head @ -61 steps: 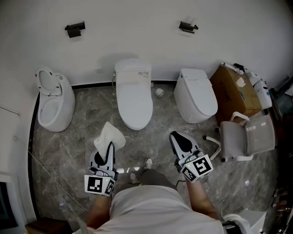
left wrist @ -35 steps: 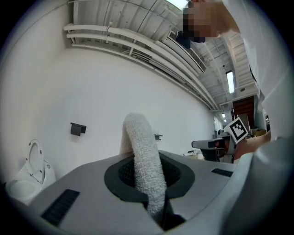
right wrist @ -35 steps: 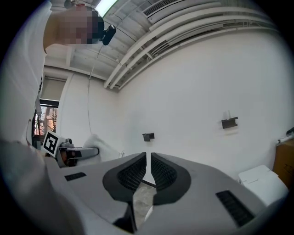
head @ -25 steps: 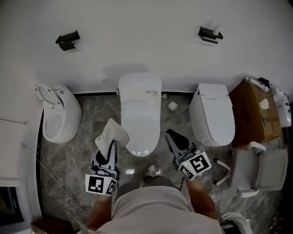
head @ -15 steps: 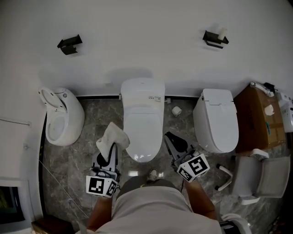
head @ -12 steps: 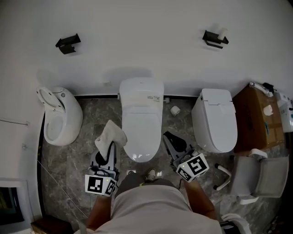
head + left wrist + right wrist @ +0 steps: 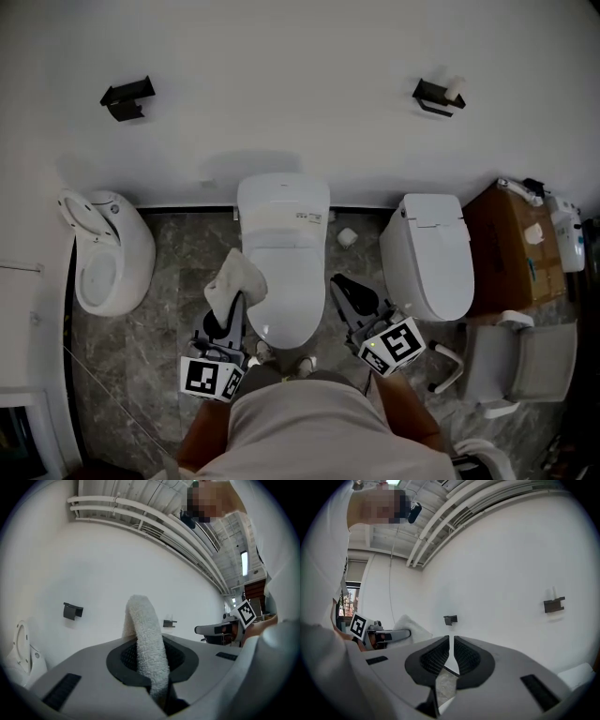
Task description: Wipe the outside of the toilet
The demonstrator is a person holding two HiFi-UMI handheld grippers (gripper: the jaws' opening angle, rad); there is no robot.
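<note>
- At the front end of the white, lid-down middle toilet, the head view shows the left gripper pinching a white terry cloth. The cloth stands up just beside the bowl's left flank. I judge it is carried there so that wiping can start on that side. Whether it touches the porcelain cannot be made out.
- The right gripper hangs by the bowl's right flank carrying nothing, probably so that it stays out of the cloth's path.
- The grey marbled floor lies bare between this toilet and the white open-seat bowl at the floor's left edge, which gives the cloth arm swing room.
- The right side is tighter. A second closed white toilet stands near, with a small paper roll at the floor's back edge between the two.
- A brown cardboard box and a grey chair sit well apart, toward the right corner.
- In the left gripper view, the jaws clamp the cloth's lower end, and the rest arches upward against the white wall.
- In the right gripper view, the jaws are drawn almost together with only a sliver between them. Nothing is held there, and floor shows through the slit.
</note>
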